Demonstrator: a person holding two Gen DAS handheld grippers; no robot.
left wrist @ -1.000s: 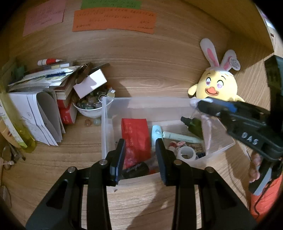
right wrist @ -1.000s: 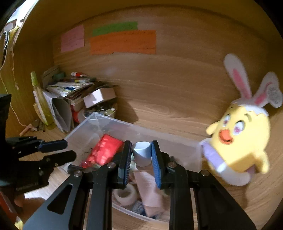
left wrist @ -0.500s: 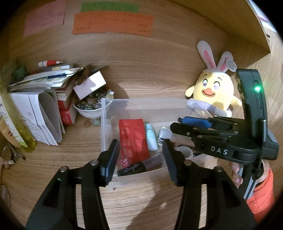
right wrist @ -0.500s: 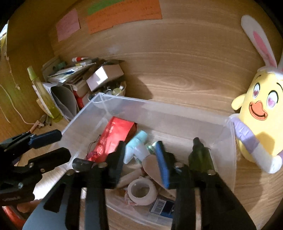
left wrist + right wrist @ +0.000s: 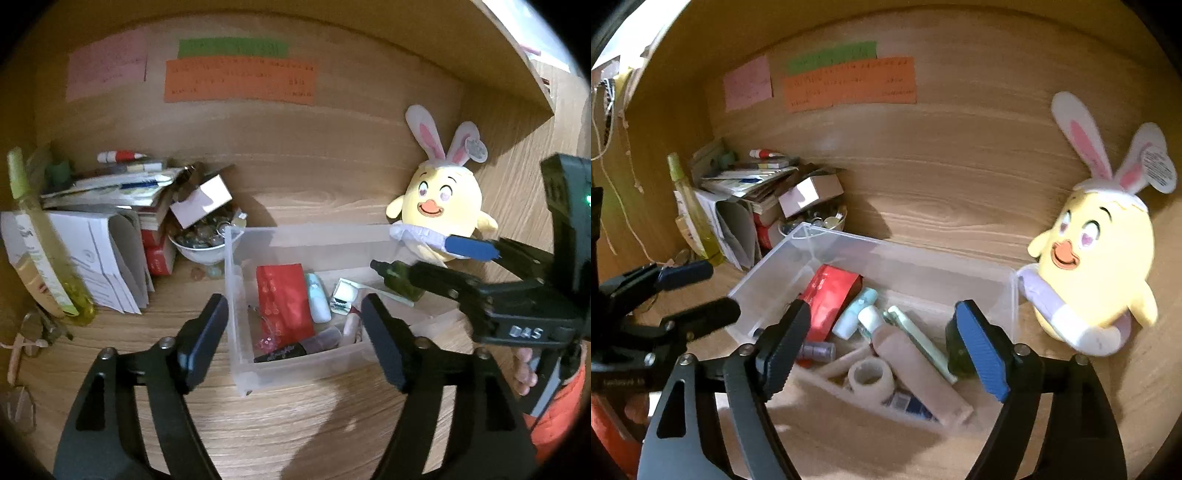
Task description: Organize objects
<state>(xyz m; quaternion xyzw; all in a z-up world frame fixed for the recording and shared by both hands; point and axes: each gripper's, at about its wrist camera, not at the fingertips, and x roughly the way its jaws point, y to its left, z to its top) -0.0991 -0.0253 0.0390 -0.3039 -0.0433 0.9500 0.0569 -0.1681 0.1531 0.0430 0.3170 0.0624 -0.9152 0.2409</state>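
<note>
1. Nearest the cameras, both sets of jaws are seen spreading, with nothing pinched: the left gripper (image 5: 293, 338) is held at the near short end of the clear bin (image 5: 295, 373), the right gripper (image 5: 882, 345) over its long front wall.
2. Just beyond the right jaws, the beige tube (image 5: 919, 373) and tape roll (image 5: 871, 376) lie inside the bin, the tube's long axis running away from the jaws; the right gripper is judged nearer to them.
3. Farther back, the red pouch (image 5: 282, 299) lies lengthwise ahead of the left jaws.
4. Compared with a second ago, both jaws are far wider, and the white-capped bottle once between the right jaws is released.
5. Behind the bin, the plush chick (image 5: 1097, 266) sits on the surface.
</note>
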